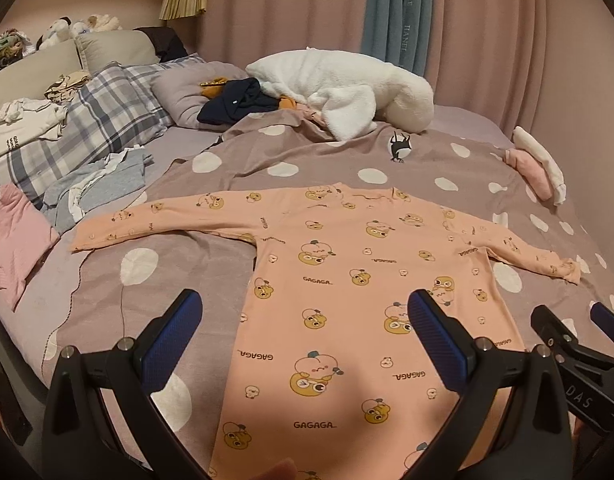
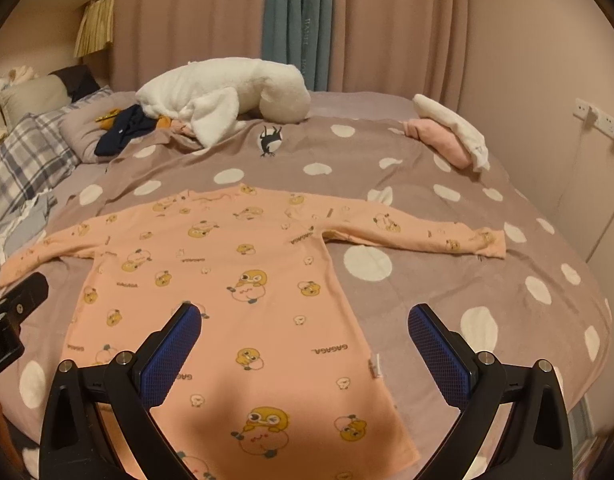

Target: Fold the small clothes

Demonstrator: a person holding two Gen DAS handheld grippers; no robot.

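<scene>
A peach long-sleeved child's top (image 1: pixel 347 280) printed with cartoon ducks and "GAGAGA" lies flat on the bed, both sleeves spread out sideways; it also shows in the right wrist view (image 2: pixel 235 280). My left gripper (image 1: pixel 305 316) is open and empty, hovering above the top's lower left side. My right gripper (image 2: pixel 305 320) is open and empty above the top's lower right edge. The right gripper also shows at the right edge of the left wrist view (image 1: pixel 567 344). The left gripper's body shows at the left edge of the right wrist view (image 2: pixel 11 320).
The bed has a mauve cover with white dots (image 1: pixel 167 300). A white plush blanket (image 1: pixel 347 88) and dark clothes (image 1: pixel 235 104) lie at the far end. Folded pink and white items (image 2: pixel 451 136) sit far right. Grey and pink clothes (image 1: pixel 91 192) and plaid pillows (image 1: pixel 99 120) lie at left.
</scene>
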